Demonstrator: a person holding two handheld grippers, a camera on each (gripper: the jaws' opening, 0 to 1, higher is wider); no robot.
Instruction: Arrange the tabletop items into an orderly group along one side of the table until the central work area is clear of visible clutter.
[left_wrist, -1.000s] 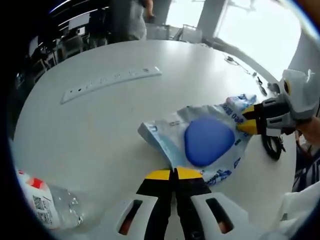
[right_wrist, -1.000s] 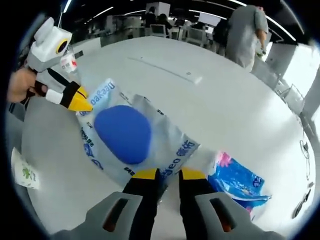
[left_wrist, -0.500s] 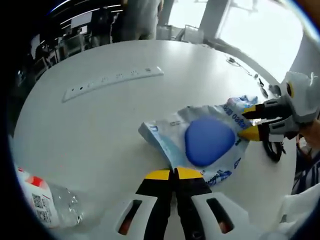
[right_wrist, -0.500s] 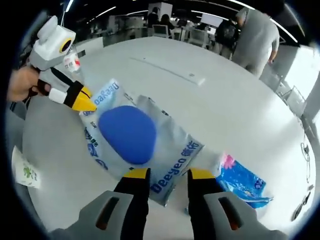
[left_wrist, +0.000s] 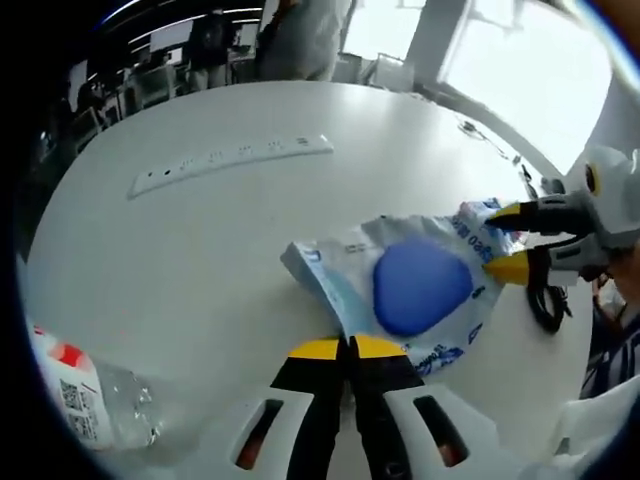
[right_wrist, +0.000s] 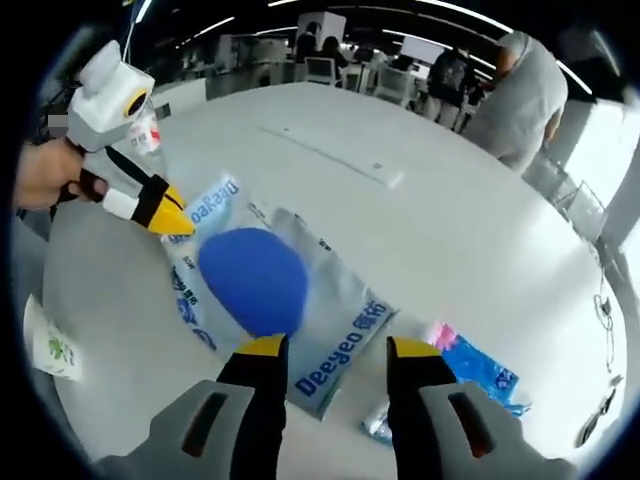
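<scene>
- our left gripper (left_wrist: 347, 347) has its yellow-tipped jaws pressed together at the near edge of the silver wipes pack (left_wrist: 405, 290); we cannot tell whether a bit of its wrapper is pinched between them.
- our right gripper (right_wrist: 327, 347) has its jaws spread apart, with the printed end of the wipes pack (right_wrist: 285, 300) lying in the gap and neither tip clearly touching it.
- from the left gripper view, the right gripper (left_wrist: 520, 240) sits at the far end of the pack, its tips parted just above the wrapper.
- from the right gripper view, the left gripper (right_wrist: 170, 214) meets the pack's opposite corner, held by a hand (right_wrist: 45, 175).
- the pack lies flat with its blue lid (right_wrist: 252, 280) facing up, near the table's (left_wrist: 200, 260) rounded edge.
- a blue packet (right_wrist: 478, 372) lies just beside the pack on the right gripper's side, with a coiled black cable (left_wrist: 545, 300) near that rim.
- a plastic bottle (left_wrist: 85, 395) lies well apart at the left gripper's side.
- a white power strip (left_wrist: 235, 162) lies across the far middle, with broad bare tabletop between it and the pack.
- a small paper slip (right_wrist: 52, 350) sits by the table edge.
</scene>
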